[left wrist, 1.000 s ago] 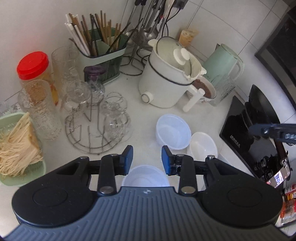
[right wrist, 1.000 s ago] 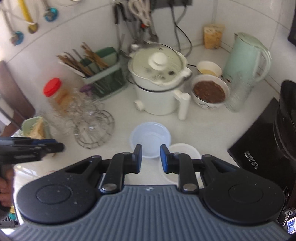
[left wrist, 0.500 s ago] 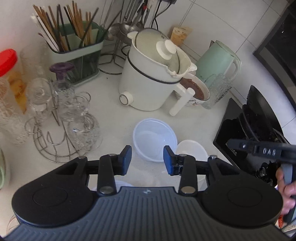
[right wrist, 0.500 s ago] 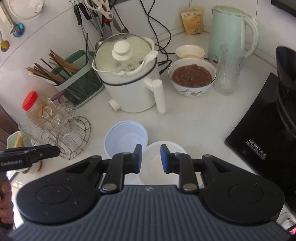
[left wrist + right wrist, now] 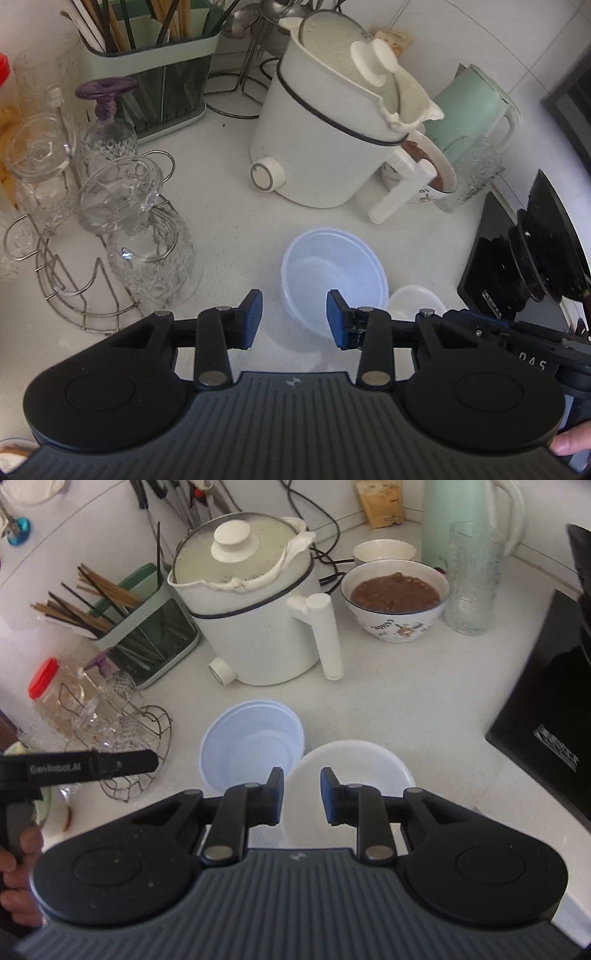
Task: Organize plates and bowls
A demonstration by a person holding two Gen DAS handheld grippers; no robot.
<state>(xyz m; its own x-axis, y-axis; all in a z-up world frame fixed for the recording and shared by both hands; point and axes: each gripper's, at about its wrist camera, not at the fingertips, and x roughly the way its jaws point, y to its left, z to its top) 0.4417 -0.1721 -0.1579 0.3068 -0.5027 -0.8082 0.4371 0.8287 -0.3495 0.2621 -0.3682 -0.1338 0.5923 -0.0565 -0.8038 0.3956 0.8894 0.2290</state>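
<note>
Everywhere, clutter crowds a white countertop (image 5: 406, 701); white-tiled wall (image 5: 443, 22) behind.

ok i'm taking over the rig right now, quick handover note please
Left gripper: jaws open and empty, just opened a little wider, lined up on the near rim of the pale blue bowl.
Right gripper: jaws narrowly apart, nothing between them, over the white bowl.
The bowls sit side by side on the counter, in front of the white cooker; whether their rims touch is unclear.
Done: nothing gripped or stacked yet.
Left: grip each bowl and put them in order, probably nested.
</note>
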